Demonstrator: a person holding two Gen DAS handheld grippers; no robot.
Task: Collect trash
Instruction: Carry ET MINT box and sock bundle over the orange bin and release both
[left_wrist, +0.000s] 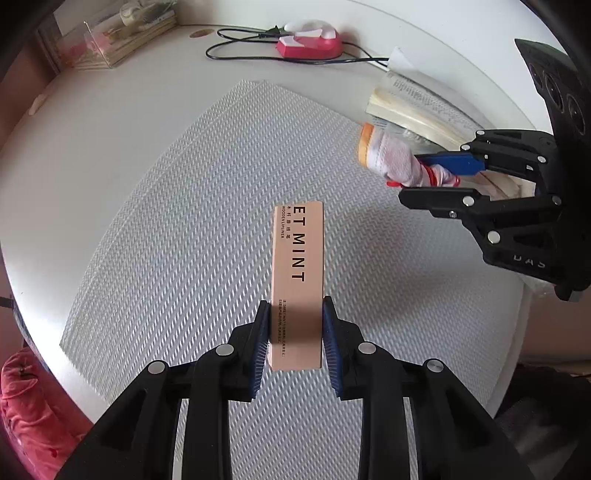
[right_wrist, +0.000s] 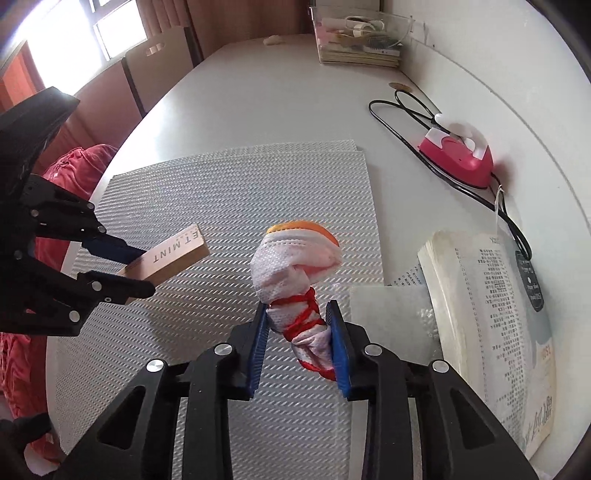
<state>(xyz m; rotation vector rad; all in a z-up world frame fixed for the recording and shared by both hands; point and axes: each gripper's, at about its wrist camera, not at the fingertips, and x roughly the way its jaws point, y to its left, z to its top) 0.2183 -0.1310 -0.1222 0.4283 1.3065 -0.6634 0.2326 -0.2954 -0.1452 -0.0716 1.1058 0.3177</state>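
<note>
Both grippers clamped on trash above the textured mat.

The left gripper (left_wrist: 295, 332) is closed tight on a slim pink carton (left_wrist: 297, 273) marked "MINT", held clear over the mat (left_wrist: 177, 229). The right gripper (right_wrist: 299, 339) pinches the red-string neck of a white mesh bundle (right_wrist: 295, 266) with an orange rim, near the mat's right edge beside an open book (right_wrist: 491, 314). At the table's (right_wrist: 277, 92) far corner, a clear box (right_wrist: 360, 35) holds small items, too small to tell apart.

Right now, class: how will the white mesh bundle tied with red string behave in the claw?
The white mesh bundle probably squashes, since its fabric creases between the right claw pads. It looks light. The orange-rimmed head overhangs, so it may droop.
</note>
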